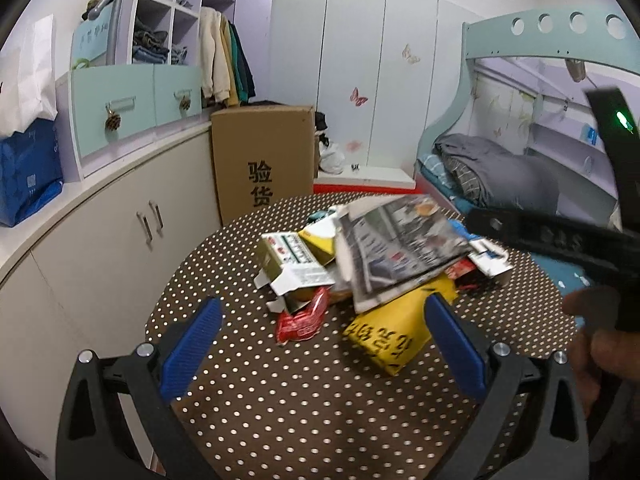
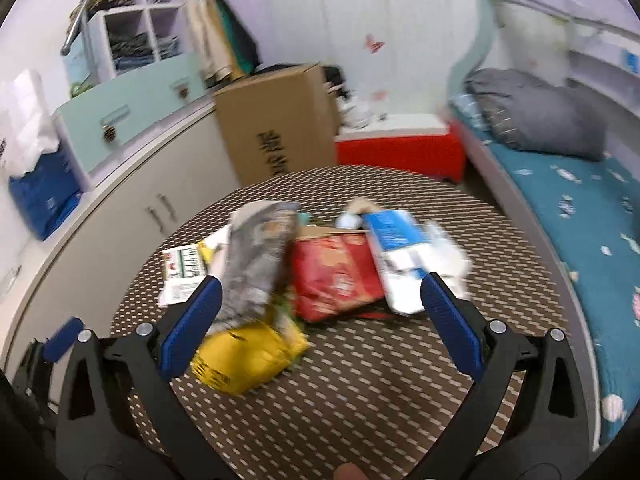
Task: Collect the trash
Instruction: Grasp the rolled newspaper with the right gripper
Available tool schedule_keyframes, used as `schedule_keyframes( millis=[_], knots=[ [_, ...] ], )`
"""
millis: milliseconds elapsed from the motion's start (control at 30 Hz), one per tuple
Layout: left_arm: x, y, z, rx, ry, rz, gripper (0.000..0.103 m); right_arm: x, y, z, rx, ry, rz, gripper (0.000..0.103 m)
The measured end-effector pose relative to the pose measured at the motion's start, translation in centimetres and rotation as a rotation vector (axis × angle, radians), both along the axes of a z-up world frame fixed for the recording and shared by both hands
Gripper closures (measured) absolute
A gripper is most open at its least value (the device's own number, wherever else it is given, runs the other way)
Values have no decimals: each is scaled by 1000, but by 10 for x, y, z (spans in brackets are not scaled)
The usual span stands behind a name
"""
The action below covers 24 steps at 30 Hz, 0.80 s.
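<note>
A heap of trash lies on a round brown dotted table (image 1: 280, 392). In the left wrist view it holds a grey printed wrapper (image 1: 400, 248), a yellow packet (image 1: 392, 336), a red wrapper (image 1: 302, 320) and a green-and-white carton (image 1: 288, 260). My left gripper (image 1: 320, 344) is open, hovering just short of the heap with nothing between its fingers. The right wrist view is blurred; it shows the grey wrapper (image 2: 256, 264), a red bag (image 2: 332, 276), a blue-and-white carton (image 2: 404, 256) and the yellow packet (image 2: 244, 356). My right gripper (image 2: 320, 328) is open above the heap's near side.
White cabinets (image 1: 120, 248) and a tall cardboard box (image 1: 264, 160) stand left of and behind the table. A bunk bed with a grey blanket (image 1: 500, 172) is on the right, and a red-and-white box (image 2: 400, 148) sits behind. The other gripper's black body (image 1: 580, 240) crosses the left view's right side.
</note>
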State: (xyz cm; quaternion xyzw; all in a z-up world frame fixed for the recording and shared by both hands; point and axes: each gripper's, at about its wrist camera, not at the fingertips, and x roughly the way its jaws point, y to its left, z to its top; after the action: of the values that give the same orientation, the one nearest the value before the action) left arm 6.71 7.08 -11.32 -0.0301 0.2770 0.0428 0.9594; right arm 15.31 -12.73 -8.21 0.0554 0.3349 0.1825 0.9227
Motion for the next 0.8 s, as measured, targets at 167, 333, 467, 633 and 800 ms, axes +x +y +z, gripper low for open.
schedule_keyframes(
  millis=[167, 333, 467, 633, 800],
  knots=[
    [7, 5, -11, 2, 33, -14, 4, 31, 23, -12, 47, 89, 81, 36],
    [18, 1, -17, 16, 51, -67, 4, 37, 24, -20, 109, 138, 127, 80],
    [27, -11, -21, 29, 65, -117, 4, 29, 7, -14, 178, 110, 128, 90],
    [45, -31, -30, 78, 99, -196, 4, 16, -24, 2, 217, 48, 82, 95],
    [52, -56, -34, 113, 111, -321, 4, 7, -55, 10, 248, 5, 30, 95]
  ],
)
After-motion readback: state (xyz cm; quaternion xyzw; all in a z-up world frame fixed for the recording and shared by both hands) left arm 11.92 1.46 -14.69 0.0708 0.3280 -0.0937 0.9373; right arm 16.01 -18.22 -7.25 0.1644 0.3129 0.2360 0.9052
